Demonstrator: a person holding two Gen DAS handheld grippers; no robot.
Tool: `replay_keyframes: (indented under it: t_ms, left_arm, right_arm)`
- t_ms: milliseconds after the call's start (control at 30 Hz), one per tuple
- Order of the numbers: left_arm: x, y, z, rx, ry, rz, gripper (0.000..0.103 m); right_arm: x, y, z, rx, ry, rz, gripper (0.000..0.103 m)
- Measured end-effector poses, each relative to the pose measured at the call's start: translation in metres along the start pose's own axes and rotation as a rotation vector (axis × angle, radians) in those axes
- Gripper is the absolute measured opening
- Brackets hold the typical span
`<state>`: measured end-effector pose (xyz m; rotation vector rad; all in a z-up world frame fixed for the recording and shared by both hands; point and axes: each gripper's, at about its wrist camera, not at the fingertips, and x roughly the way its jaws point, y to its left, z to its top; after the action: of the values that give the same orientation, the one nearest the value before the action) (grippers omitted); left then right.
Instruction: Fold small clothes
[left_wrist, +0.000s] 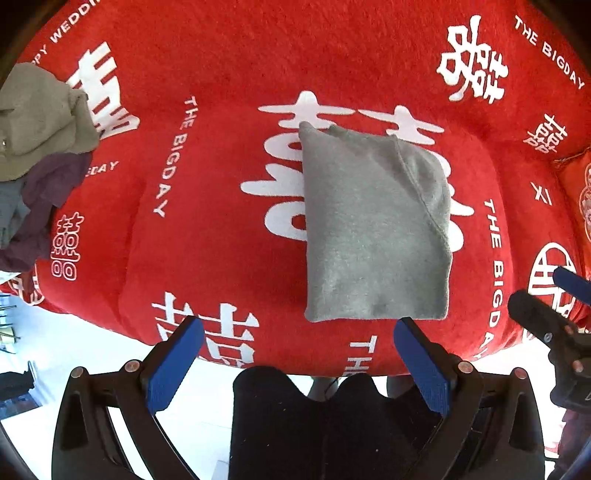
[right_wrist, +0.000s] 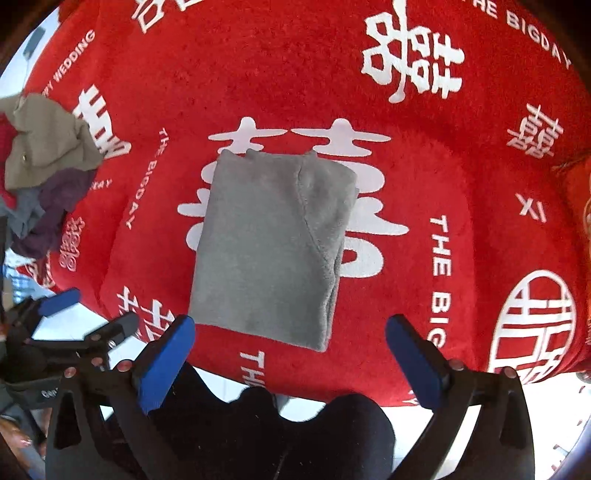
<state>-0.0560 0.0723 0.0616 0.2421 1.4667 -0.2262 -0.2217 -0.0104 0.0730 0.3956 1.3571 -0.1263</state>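
Observation:
A grey fleece garment lies folded into a neat rectangle on the red blanket, with one seam running diagonally across its top layer. My left gripper hangs above its near edge, open, nothing between the blue pads. In the right wrist view the same grey garment lies flat, and my right gripper stands wide open over its near edge, empty. Each gripper shows in the other's view: the right one at the far right, the left one at the lower left. Neither touches the cloth.
A heap of unfolded clothes, olive, purple and grey-blue, sits at the blanket's left edge. The red blanket with white characters ends near me over a white floor. A person's dark-clad legs stand below the grippers. An orange-red cushion lies at right.

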Motion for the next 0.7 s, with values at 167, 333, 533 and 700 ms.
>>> replay_keyframes:
  t_ms: [167, 333, 533, 700]
  left_arm:
    - [-0.016, 0.005, 0.004, -0.013, -0.024, 0.006, 0.103]
    - [-0.021, 0.007, 0.003, -0.024, -0.027, -0.02, 0.103]
    - [-0.026, 0.004, -0.002, -0.012, -0.037, -0.003, 0.103]
    - [-0.027, 0.003, -0.003, -0.003, -0.035, -0.001, 0.103]
  right_arm:
    - [-0.007, -0.001, 0.003, 0.044, 0.048, -0.029, 0.103]
    - [-0.012, -0.005, 0.009, 0.097, 0.066, -0.032, 0.103]
    - [-0.015, -0.003, 0.015, 0.104, 0.078, -0.039, 0.103]
    - [-0.015, -0.001, 0.019, 0.101, 0.084, -0.042, 0.103]
